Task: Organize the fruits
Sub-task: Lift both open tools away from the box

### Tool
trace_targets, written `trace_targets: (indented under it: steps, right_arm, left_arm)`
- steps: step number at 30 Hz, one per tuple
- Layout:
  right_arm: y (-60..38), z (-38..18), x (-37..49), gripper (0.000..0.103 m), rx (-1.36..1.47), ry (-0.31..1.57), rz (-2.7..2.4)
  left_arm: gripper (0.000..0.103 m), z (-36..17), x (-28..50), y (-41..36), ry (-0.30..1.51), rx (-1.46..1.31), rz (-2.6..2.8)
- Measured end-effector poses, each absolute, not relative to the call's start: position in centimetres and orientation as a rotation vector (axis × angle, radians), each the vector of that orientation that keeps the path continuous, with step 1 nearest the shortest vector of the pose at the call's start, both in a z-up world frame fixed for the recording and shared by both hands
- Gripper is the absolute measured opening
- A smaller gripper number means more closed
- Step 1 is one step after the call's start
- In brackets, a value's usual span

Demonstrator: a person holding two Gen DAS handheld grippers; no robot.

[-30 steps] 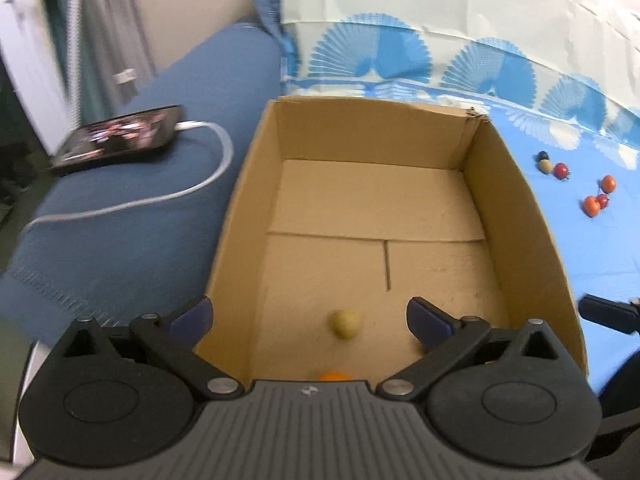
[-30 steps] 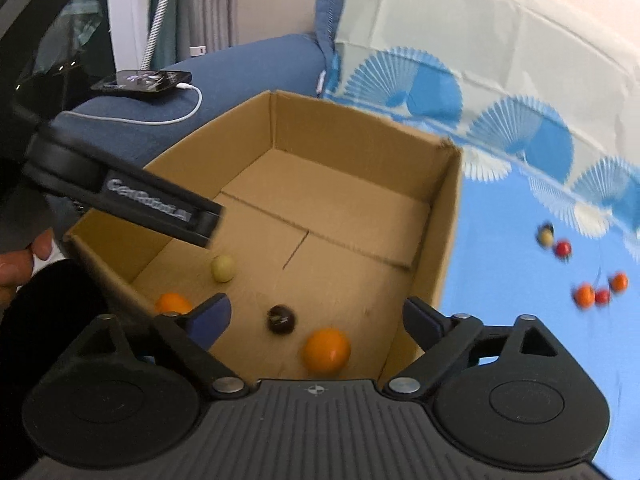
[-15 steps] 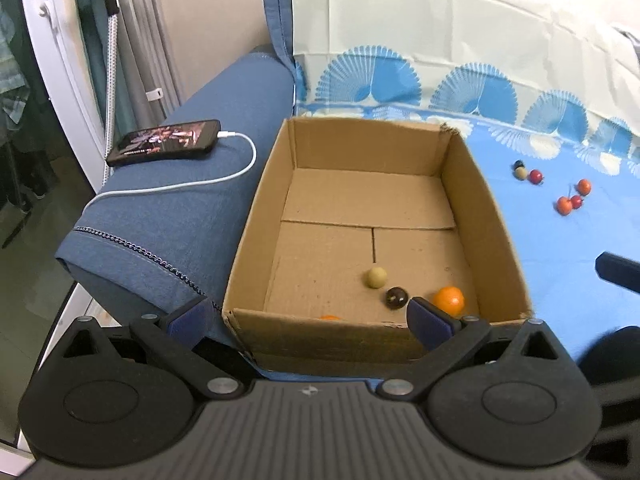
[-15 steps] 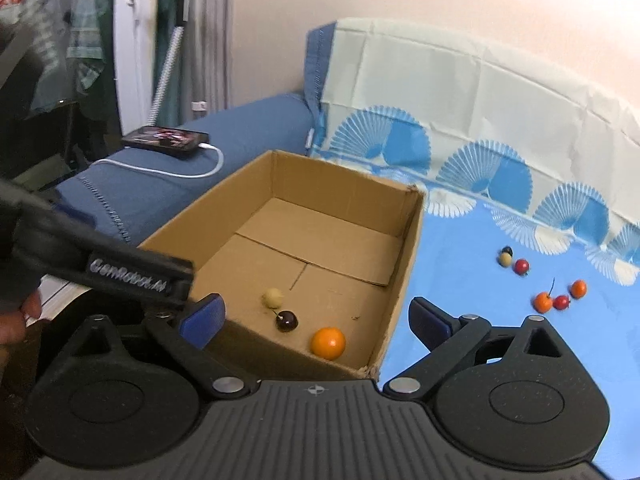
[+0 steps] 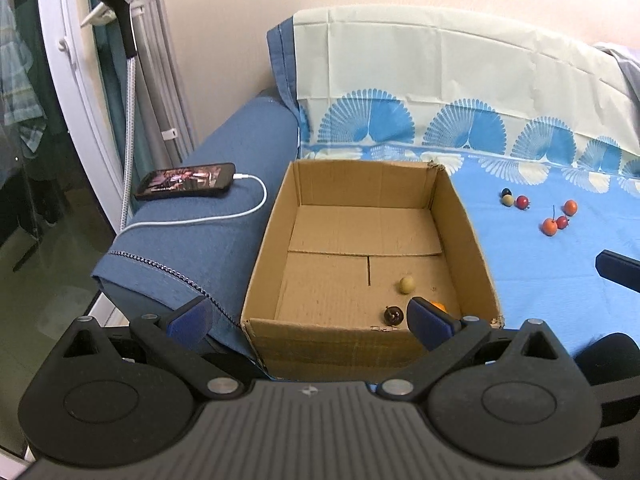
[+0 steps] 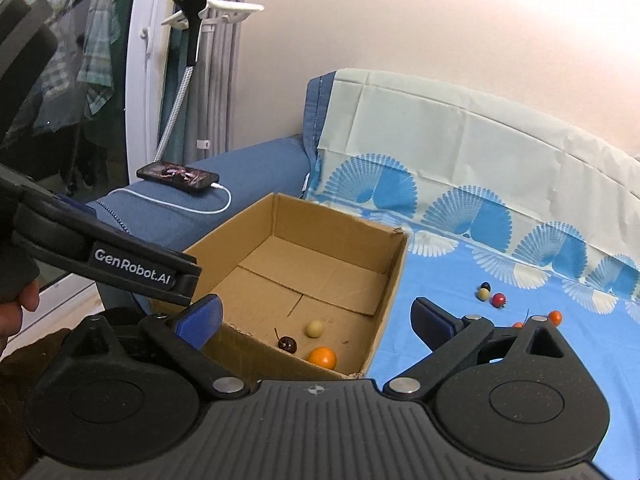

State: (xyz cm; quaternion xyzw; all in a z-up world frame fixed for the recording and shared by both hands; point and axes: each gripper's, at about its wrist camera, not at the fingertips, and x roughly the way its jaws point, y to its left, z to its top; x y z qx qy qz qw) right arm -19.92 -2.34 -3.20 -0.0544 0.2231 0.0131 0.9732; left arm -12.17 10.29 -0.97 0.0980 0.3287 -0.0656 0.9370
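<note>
The open brown cardboard box [image 5: 372, 240] sits on the blue sheet [image 5: 532, 256], its long axis running away from me. Inside near the front I count three fruits: an orange [image 6: 322, 357], a dark cherry [image 6: 287, 344] and a pale round fruit [image 6: 314, 328]. Six small fruits [image 5: 536, 210] lie on the sheet. My left claw [image 5: 308, 316] and right claw [image 6: 316, 316] are both apart, holding nothing.

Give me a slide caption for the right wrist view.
Open right hand-held gripper above cardboard box holding an orange, dark cherry and pale fruit.
</note>
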Motion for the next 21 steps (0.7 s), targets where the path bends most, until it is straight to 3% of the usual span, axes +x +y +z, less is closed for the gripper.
trace_targets:
  steps: [21]
  right_arm:
    - [-2.73, -3.34, -20.44, 0.1, -0.099, 0.454, 0.01]
  left_arm:
    - [0.103, -1.06, -12.32, 9.9, 0.671, 0.217, -0.149]
